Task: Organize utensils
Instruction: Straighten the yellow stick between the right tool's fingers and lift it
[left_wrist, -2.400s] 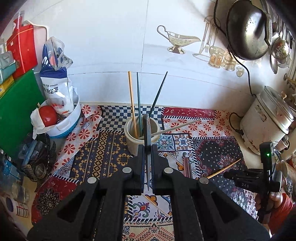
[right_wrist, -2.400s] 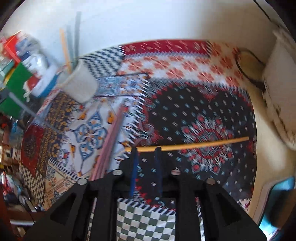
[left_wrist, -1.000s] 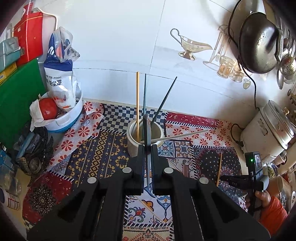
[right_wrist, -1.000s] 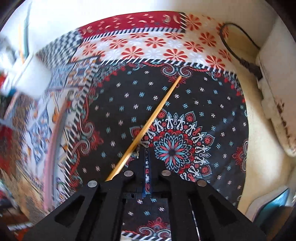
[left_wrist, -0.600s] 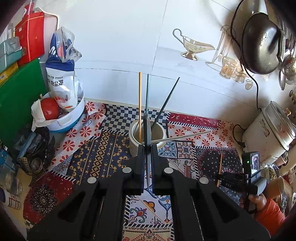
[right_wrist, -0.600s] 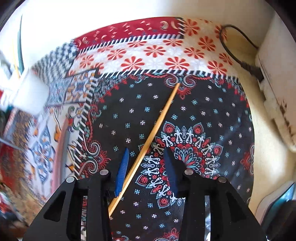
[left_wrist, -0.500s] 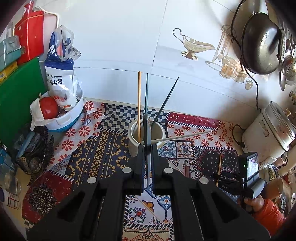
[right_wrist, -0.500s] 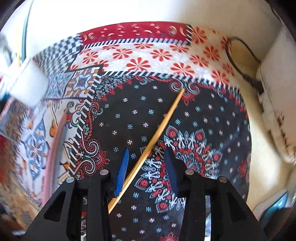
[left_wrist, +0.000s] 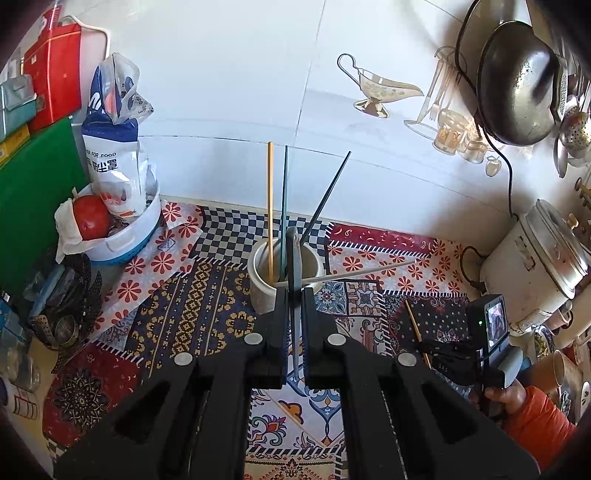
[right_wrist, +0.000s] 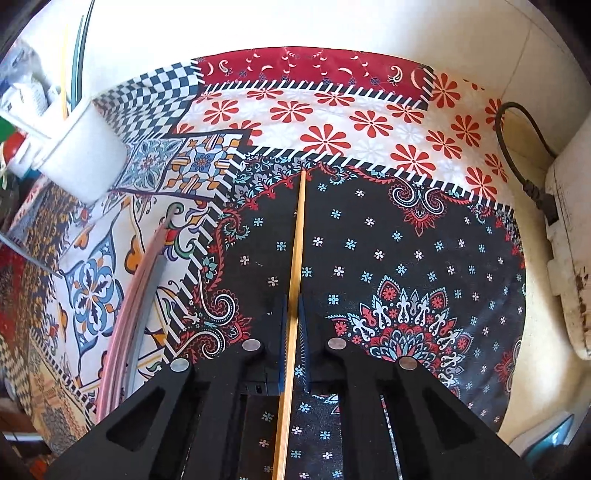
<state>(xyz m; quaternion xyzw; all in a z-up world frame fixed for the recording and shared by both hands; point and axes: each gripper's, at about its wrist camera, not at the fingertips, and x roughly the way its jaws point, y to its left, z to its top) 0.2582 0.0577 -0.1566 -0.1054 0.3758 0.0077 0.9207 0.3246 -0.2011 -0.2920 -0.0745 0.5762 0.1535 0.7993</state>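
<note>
The right gripper (right_wrist: 291, 328) is clenching a bamboo chopstick (right_wrist: 297, 236) lying lengthwise between its fingers on the cloth's right edge, while the left gripper (left_wrist: 294, 310) is gripping a grey utensil (left_wrist: 293, 258) near the cup (left_wrist: 264, 291).

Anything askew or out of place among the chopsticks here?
One pale chopstick lies almost flat across the white holder rim, poking out sideways, while the others stand upright. Pink and grey chopsticks lie loose on the cloth.

Bright daylight, evenly spread; strong fisheye bending and dark corners; the right wrist view is slightly blurred at its left edge.
</note>
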